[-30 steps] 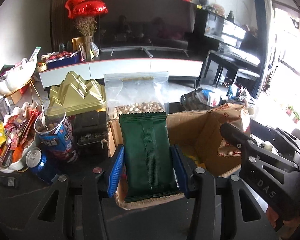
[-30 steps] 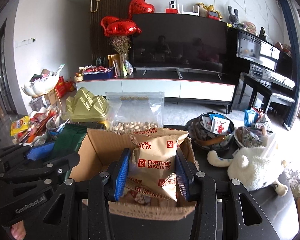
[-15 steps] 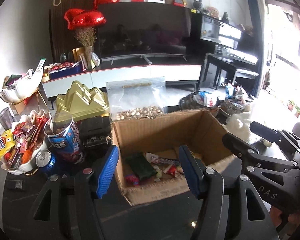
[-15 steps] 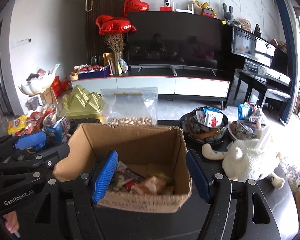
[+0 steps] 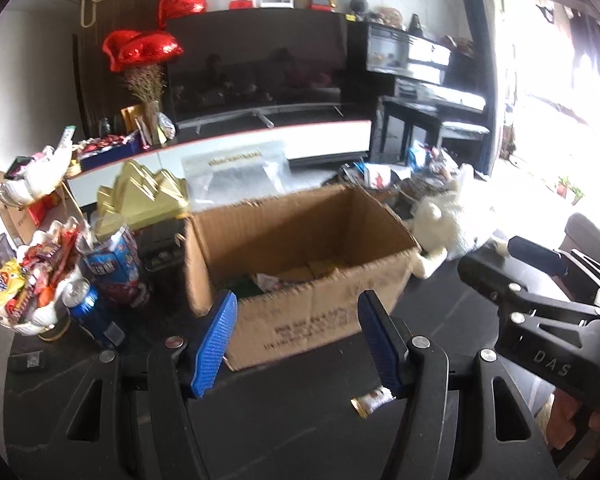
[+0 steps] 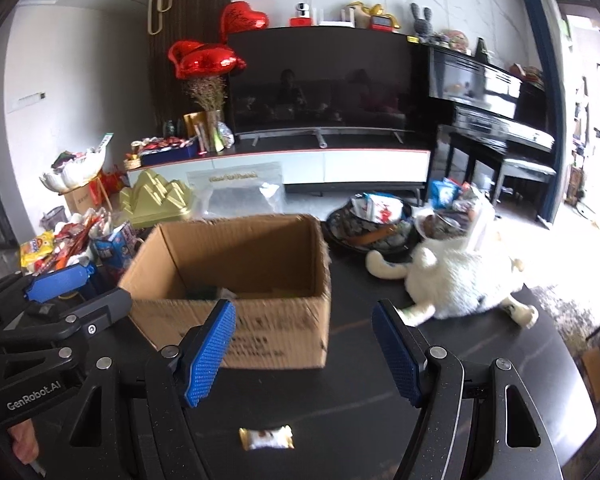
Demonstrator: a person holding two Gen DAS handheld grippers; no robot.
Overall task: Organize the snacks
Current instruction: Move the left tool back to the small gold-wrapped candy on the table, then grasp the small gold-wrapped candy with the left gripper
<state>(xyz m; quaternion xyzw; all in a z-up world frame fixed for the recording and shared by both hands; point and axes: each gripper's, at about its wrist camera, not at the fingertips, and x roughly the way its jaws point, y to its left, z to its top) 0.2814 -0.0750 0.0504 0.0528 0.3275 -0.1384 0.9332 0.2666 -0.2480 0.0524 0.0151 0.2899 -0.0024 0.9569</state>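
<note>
An open cardboard box (image 5: pixel 300 320) (image 6: pixel 268 336) stands on the dark table and holds several snack packets. My left gripper (image 5: pixel 298 344) is open and empty, in front of the box's near wall. My right gripper (image 6: pixel 310 354) is open and empty, in front of the box's right corner. A small white wrapped candy (image 6: pixel 266 438) lies on the table below the right gripper; it also shows in the left wrist view (image 5: pixel 372 400).
Left of the box stand a blue snack tub (image 5: pixel 114 264), a blue can (image 5: pixel 88 308) and a white bowl of snacks (image 5: pixel 28 280). A gold box (image 6: pixel 156 200) and a clear bag (image 6: pixel 240 192) stand behind. A white plush toy (image 6: pixel 460 280) and dark snack bowl (image 6: pixel 372 228) lie right.
Both grippers opened, let the green packet and the Fortune Biscuits bag drop into the box, then pulled back toward the near table edge.
</note>
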